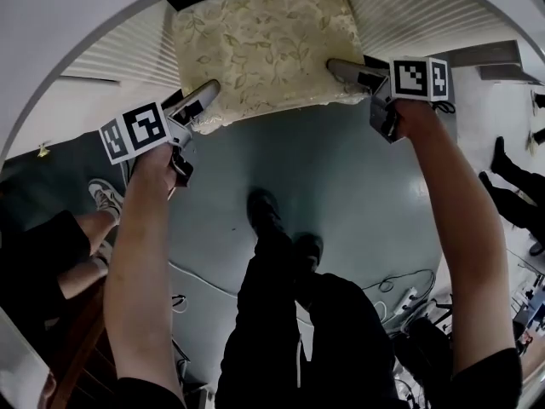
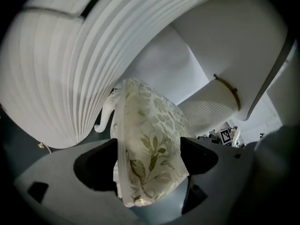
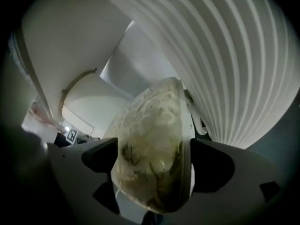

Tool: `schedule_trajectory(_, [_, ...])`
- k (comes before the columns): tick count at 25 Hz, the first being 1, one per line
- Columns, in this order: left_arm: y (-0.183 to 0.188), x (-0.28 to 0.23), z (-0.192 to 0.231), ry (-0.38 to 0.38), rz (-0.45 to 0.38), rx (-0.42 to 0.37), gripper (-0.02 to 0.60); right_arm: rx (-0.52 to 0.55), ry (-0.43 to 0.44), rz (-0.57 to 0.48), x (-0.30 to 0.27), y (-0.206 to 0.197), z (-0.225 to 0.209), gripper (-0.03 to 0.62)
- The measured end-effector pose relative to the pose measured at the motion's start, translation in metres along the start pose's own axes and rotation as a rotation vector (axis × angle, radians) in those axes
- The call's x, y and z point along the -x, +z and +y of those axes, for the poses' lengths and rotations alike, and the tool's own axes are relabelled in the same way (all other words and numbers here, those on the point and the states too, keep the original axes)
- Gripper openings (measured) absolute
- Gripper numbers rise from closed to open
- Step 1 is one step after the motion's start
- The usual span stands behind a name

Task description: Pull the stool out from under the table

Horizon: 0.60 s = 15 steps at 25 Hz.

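The stool (image 1: 264, 49) has a cream cushion with a leaf pattern and stands between the white fluted sides of the table (image 1: 119, 54), partly under its top. My left gripper (image 1: 209, 92) is at the cushion's near left corner, and my right gripper (image 1: 336, 65) is at its near right corner. In the left gripper view the cushion (image 2: 150, 125) fills the gap of the left gripper (image 2: 150, 161), with both jaws against it. A white curved stool leg (image 2: 107, 114) shows behind. In the right gripper view the cushion (image 3: 154, 121) is likewise squeezed in the right gripper (image 3: 152, 165).
The holder's dark-trousered legs and shoes (image 1: 264, 211) stand on the grey-blue floor just behind the stool. A seated person's leg and sneaker (image 1: 106, 198) are at the left. Another person's dark shoes (image 1: 511, 177) are at the right. Cables (image 1: 400, 288) lie on the floor.
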<state>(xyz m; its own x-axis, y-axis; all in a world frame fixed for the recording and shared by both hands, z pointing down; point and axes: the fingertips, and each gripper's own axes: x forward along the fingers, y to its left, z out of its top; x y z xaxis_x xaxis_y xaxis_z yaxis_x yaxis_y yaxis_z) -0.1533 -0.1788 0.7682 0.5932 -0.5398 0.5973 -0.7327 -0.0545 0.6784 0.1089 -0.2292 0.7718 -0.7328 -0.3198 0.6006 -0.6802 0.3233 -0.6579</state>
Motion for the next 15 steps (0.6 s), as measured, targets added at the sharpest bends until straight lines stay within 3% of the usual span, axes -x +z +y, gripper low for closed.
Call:
schedule_trajectory(4, [0.006,-0.016,0.001,0.016,0.041,-0.054,0.46,-0.039,-0.028,-0.053,-0.015,0.016,-0.003,0.506])
schedule_trajectory(7, [0.005,-0.022,-0.001,0.011,0.033,-0.018,0.471,-0.03,-0.049,-0.073,-0.017,0.015,-0.003,0.508])
schedule_trajectory(10, [0.007,-0.019,-0.001,0.013,-0.026,0.043,0.456,-0.026,-0.055,-0.094,-0.012,0.012,-0.002,0.501])
schedule_trajectory(15, [0.011,-0.017,-0.001,0.015,-0.047,0.047,0.448,-0.013,-0.032,-0.113,-0.015,0.018,0.0,0.497])
